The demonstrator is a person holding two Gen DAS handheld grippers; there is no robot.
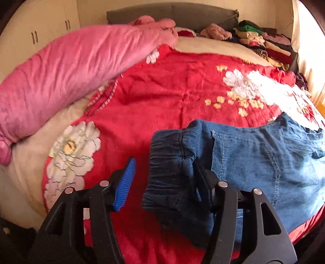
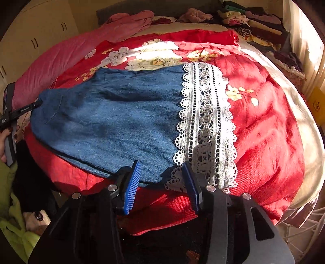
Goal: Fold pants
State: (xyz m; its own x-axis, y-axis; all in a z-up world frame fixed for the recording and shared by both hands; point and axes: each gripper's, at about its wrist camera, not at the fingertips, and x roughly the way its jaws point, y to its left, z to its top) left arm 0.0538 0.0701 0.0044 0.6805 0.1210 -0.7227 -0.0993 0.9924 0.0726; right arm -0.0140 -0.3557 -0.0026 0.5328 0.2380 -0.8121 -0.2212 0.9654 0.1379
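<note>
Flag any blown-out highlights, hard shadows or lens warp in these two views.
Left wrist: sunlight washes out the white flowers on the red blanket; edges bow. Right wrist: glare on the flowers, the tool casts a shadow onto the lace trim; corners black.

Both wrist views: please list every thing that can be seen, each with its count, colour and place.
pants: one, blue denim, flat on the blanket; elastic waist bunched between the left fingers
lace hem: one, white, at the pants' right end
blanket: one, red with white flowers, covering the bed
quilt: one, pink, along the bed's left side
headboard: one, grey, far end
clothes pile: one, mixed colours, far right corner
wardrobe: one, cream, left wall
left gripper: black, blue pads, fingers apart around the waist
right gripper: black, blue pads, fingers apart at the pants' near edge
hand: one, on the left gripper's handle
</note>
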